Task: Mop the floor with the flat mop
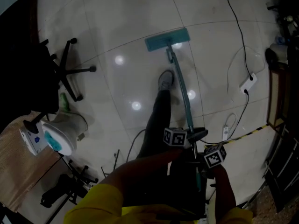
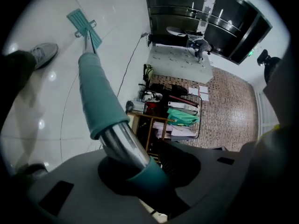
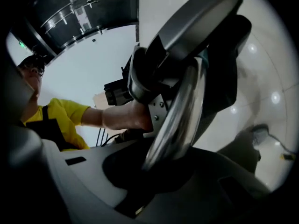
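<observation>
The flat mop's teal head (image 1: pixel 167 39) lies flat on the white tiled floor, far from me. Its pole (image 1: pixel 183 99) slants back to my hands. In the left gripper view a teal sleeve (image 2: pixel 96 92) covers the pole, which turns to bare chrome (image 2: pixel 124 143) where it drops between the jaws. My left gripper (image 1: pixel 189 139) (image 2: pixel 140 171) is shut on the pole. My right gripper (image 1: pixel 198 164) (image 3: pixel 149 167) holds the same chrome pole (image 3: pixel 180 115) just behind it. The left gripper's body (image 3: pixel 187 41) fills the top of the right gripper view.
My leg and grey shoe (image 1: pixel 166 80) stand just left of the pole. An office chair base (image 1: pixel 70 71) is at the left, with a white and blue device (image 1: pixel 56 134) below it. A cable and power strip (image 1: pixel 248 83) lie at the right, near a cluttered rack (image 2: pixel 168 111).
</observation>
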`<state>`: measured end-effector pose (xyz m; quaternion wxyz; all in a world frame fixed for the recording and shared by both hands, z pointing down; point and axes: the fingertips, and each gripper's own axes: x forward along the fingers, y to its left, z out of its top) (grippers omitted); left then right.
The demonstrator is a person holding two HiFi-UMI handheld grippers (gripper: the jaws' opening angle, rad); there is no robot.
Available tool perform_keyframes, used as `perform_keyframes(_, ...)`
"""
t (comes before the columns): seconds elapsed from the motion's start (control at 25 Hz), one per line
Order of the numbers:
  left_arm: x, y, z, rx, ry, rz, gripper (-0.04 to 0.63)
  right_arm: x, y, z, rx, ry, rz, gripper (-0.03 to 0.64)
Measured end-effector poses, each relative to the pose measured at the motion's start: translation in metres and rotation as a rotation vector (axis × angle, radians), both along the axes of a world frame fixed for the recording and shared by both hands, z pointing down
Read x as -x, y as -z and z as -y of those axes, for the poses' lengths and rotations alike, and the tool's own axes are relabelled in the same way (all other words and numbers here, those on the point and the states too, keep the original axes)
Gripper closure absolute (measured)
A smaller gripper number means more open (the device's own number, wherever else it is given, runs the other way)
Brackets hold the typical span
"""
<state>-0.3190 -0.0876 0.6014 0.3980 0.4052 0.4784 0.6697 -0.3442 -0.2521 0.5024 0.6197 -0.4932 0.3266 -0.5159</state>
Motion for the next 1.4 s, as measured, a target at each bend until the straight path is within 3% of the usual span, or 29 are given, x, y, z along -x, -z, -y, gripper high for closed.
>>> perform_keyframes(0.24,-0.169,-0.080,-0.031,0.028,-0.005,-0.158,0.459,-0.156,-0.090,-0.028,0.035,-0.027,-0.166,0.569)
perform_keyframes(0.32,-0.212,-0.095,-0.024,0.032,-0.006,-0.175,0.462,-0.194,-0.108,-0.020,0.001,-0.048,-0.164,0.578)
perform_keyframes(0.4,-0.231,-0.100,-0.012,0.043,-0.002,-0.167,0.471,-0.211,-0.112,-0.005,-0.053,-0.071,-0.128,0.583)
perform_keyframes(0.52,-0.220,-0.091,0.010,0.036,0.016,-0.132,0.483,-0.197,-0.098,0.019,-0.117,-0.057,-0.066,0.586)
perform_keyframes(0.6,-0.196,-0.076,0.029,-0.021,0.049,-0.101,0.495,-0.162,-0.080,0.029,-0.107,-0.003,-0.016,0.588)
perform_keyframes(0.72,-0.125,-0.044,0.043,-0.072,0.108,-0.014,0.499,-0.087,-0.045,0.034,-0.097,0.047,0.050,0.588)
perform_keyframes(0.84,-0.049,0.000,0.041,-0.045,0.156,0.070,0.497,-0.016,0.003,0.035,-0.130,0.069,0.091,0.586)
perform_keyframes(0.96,0.003,0.029,0.038,-0.040,0.139,0.107,0.497,0.032,0.029,0.031,-0.080,0.130,0.114,0.586)
perform_keyframes(1.12,0.019,0.020,0.034,-0.054,0.116,0.100,0.495,0.039,0.027,0.025,-0.072,0.119,0.100,0.588)
perform_keyframes(1.4,-0.003,0.003,0.032,-0.049,0.111,0.040,0.480,0.021,0.011,0.028,-0.113,0.100,0.076,0.588)
